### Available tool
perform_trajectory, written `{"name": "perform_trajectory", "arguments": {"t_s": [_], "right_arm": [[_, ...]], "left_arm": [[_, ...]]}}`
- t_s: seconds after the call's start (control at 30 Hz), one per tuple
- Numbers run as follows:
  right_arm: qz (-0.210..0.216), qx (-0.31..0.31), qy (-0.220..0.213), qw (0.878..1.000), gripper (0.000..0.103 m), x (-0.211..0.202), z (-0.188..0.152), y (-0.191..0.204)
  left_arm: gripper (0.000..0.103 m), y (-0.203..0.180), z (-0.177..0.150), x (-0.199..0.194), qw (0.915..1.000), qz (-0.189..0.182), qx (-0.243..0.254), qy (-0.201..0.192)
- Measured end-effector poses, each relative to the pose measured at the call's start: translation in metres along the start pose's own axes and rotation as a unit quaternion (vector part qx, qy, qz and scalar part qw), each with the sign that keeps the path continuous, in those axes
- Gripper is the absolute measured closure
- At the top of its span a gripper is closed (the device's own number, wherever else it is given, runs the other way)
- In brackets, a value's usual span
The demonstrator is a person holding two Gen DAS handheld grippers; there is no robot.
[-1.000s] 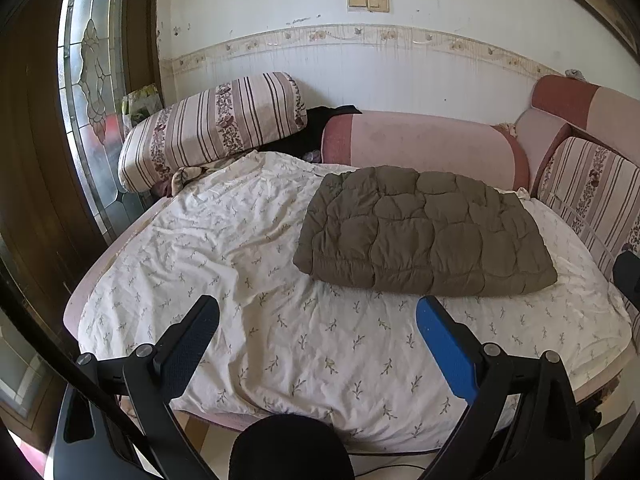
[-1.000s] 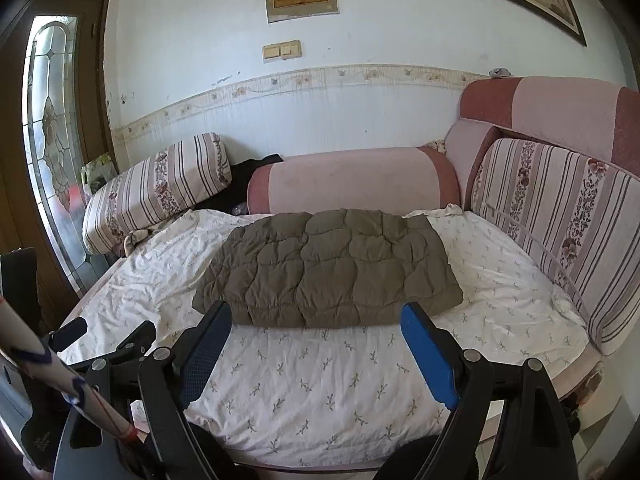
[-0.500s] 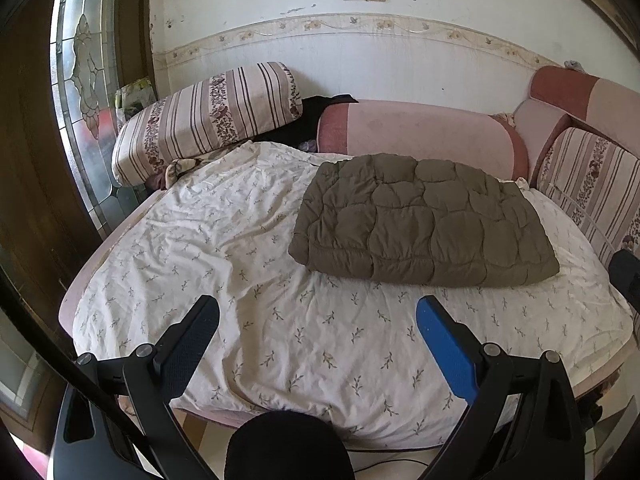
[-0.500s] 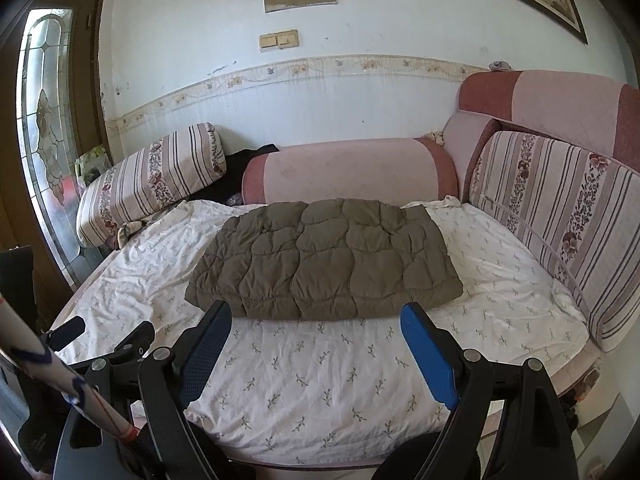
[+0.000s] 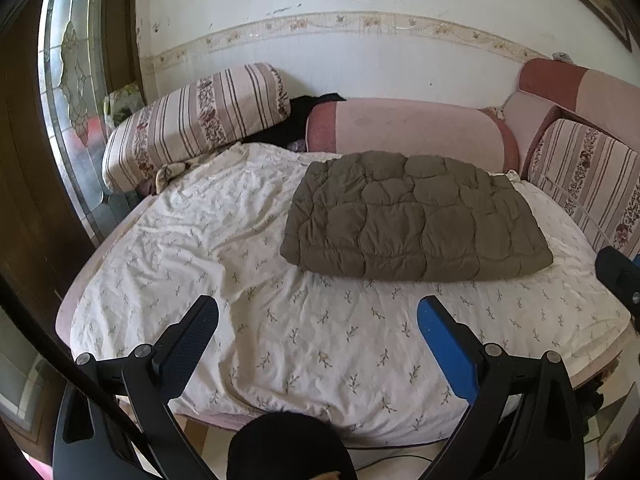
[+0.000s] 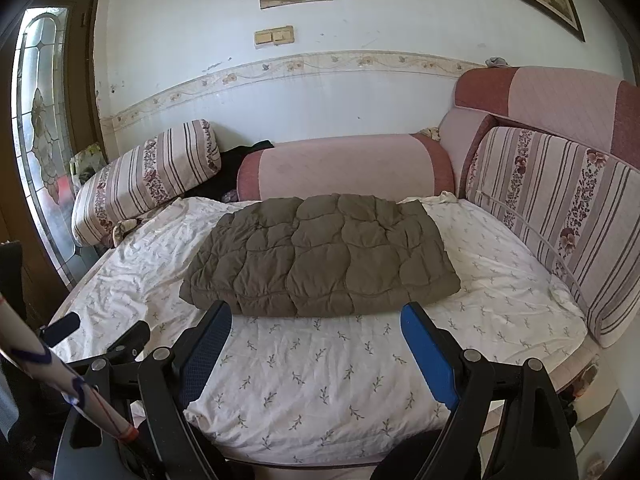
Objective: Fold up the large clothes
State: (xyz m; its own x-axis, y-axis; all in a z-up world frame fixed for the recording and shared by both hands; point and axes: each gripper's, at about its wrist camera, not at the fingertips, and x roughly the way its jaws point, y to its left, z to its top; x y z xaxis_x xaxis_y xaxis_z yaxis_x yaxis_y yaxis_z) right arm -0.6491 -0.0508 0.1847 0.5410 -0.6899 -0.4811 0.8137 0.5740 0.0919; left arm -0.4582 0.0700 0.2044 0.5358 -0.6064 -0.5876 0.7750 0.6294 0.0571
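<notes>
1. A puffy, olive-brown quilted garment (image 6: 320, 256) lies on the bed with the white leaf-print sheet (image 6: 320, 380). It is folded into a thick, neat block with straight sides.
2. It sits toward the far edge of the bed, near the long pink bolster cushion (image 6: 344, 168), and closer to the right edge than the left. The striped pillow (image 5: 196, 120) is well apart from it, at the far left corner.
3. The left gripper (image 5: 316, 320) hangs over the near edge of the bed. Its jaws are wide apart and hold nothing.
4. The right gripper (image 6: 316, 320) is also at the near edge, just short of the garment. Its jaws are wide apart too, with only sheet showing between them.
5. I think the folding of this piece is done or almost done. No sleeve or loose flap sticks out.
6. What may be left is one more fold, or just putting it away. I cannot tell which.
</notes>
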Motion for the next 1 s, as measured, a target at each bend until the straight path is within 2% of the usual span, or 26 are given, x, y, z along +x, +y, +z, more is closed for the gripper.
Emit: {"name": "perform_trajectory", "arguments": {"t_s": [0.2, 0.37, 0.5, 0.63, 1.0], "right_arm": [[-0.003, -0.001, 0.001, 1.000, 0.013, 0.0006, -0.0007, 0.0011], [-0.006, 0.000, 0.001, 1.000, 0.013, 0.0012, -0.0012, -0.0004], [-0.008, -0.002, 0.004, 1.000, 0.013, 0.0029, -0.0016, 0.0001], [-0.008, -0.004, 0.005, 1.000, 0.013, 0.0041, -0.0015, 0.0011], [-0.008, -0.006, 0.007, 1.000, 0.013, 0.0050, -0.0036, 0.0022]], "left_arm": [[0.003, 0.0018, 0.0026, 0.0007, 0.9996, -0.029, -0.002, 0.007], [0.003, 0.0024, 0.0029, 0.0003, 1.0000, 0.002, 0.007, -0.002], [0.003, 0.0054, 0.0030, 0.0015, 1.0000, -0.006, 0.004, 0.002], [0.003, 0.0072, 0.0031, 0.0016, 0.9999, 0.011, 0.004, -0.001], [0.003, 0.0076, 0.0015, 0.0038, 0.9999, 0.009, 0.010, 0.006]]}}
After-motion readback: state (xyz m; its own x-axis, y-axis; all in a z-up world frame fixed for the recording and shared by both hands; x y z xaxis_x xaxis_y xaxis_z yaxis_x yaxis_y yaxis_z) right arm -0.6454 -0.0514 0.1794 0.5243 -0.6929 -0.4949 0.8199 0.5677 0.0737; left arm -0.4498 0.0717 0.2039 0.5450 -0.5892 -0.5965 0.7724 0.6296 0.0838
